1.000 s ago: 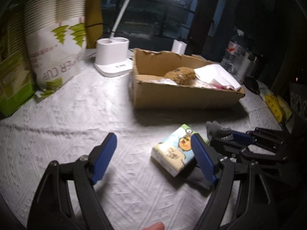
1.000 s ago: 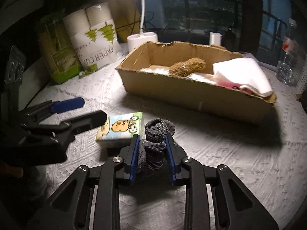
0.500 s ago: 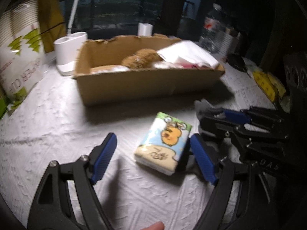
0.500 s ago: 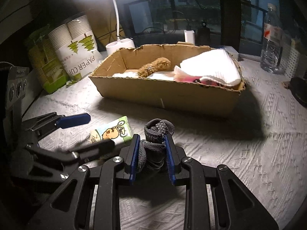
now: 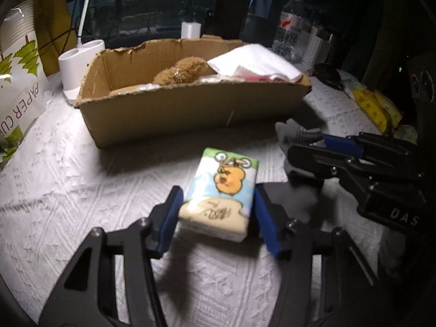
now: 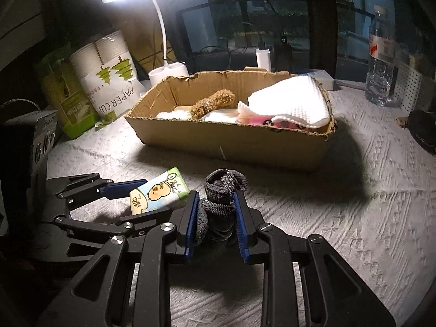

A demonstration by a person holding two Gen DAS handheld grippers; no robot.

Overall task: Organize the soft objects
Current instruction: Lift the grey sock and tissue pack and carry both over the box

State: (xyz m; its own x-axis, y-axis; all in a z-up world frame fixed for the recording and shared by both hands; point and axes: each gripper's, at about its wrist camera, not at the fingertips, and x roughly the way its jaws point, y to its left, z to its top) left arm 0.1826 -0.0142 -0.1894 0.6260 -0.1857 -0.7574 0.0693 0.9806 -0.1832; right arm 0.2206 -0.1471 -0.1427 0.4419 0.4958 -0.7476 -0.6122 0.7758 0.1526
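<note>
With our left gripper point(image 5: 216, 214) we are squeezing the tissue pack point(image 5: 222, 193) printed with a cycling cartoon chick. Our right gripper point(image 6: 215, 212), just right of it, is clamping the rolled grey sock point(image 6: 222, 190). Ahead sits the cardboard box point(image 6: 231, 139); to its left, a bag reading "PAPER CUP" point(image 6: 109, 81).
</note>
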